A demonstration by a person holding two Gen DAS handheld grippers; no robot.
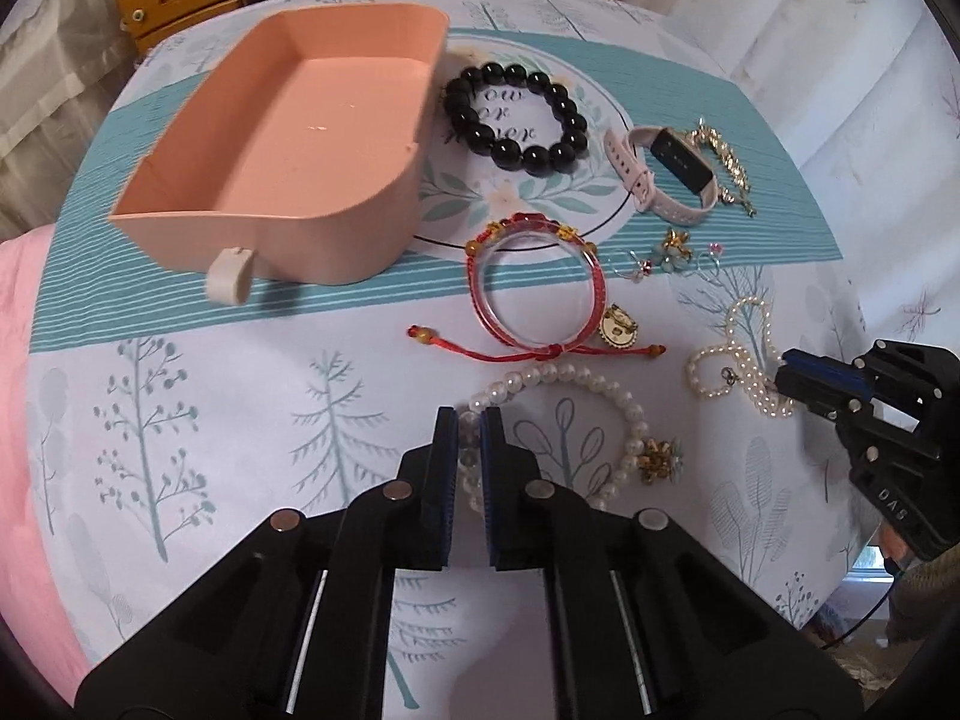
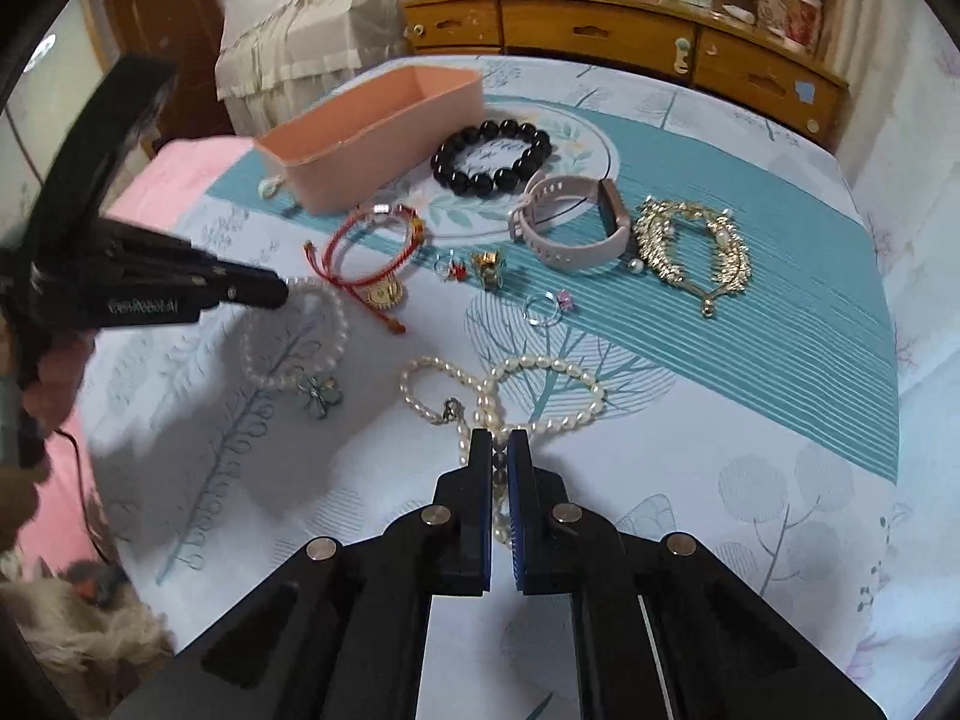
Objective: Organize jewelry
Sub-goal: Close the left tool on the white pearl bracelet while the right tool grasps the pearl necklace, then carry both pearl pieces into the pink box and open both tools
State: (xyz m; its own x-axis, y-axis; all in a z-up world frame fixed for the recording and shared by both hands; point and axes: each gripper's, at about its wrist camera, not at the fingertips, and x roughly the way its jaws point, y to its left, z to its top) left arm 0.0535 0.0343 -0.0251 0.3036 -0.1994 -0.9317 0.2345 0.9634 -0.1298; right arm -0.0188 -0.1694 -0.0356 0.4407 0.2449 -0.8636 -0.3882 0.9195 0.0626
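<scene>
An empty pink box [image 1: 288, 138] stands at the back left of the table; it also shows in the right wrist view [image 2: 372, 138]. My left gripper [image 1: 471, 426] is shut on a pearl bracelet with a flower charm [image 1: 600, 396], which lies on the cloth; the same bracelet shows in the right wrist view [image 2: 336, 324]. My right gripper [image 2: 499, 450] is shut on a looped pearl necklace [image 2: 540, 366], also lying on the cloth, and shows at the right of the left wrist view [image 1: 780, 378].
Between the box and the pearls lie a black bead bracelet [image 1: 516, 117], a pink-strap watch [image 1: 666, 171], a gold leaf bracelet [image 2: 696, 246], a red cord bracelet with a clear bangle [image 1: 534, 294], and small rings [image 2: 546, 306]. A wooden dresser [image 2: 630, 36] stands behind the table.
</scene>
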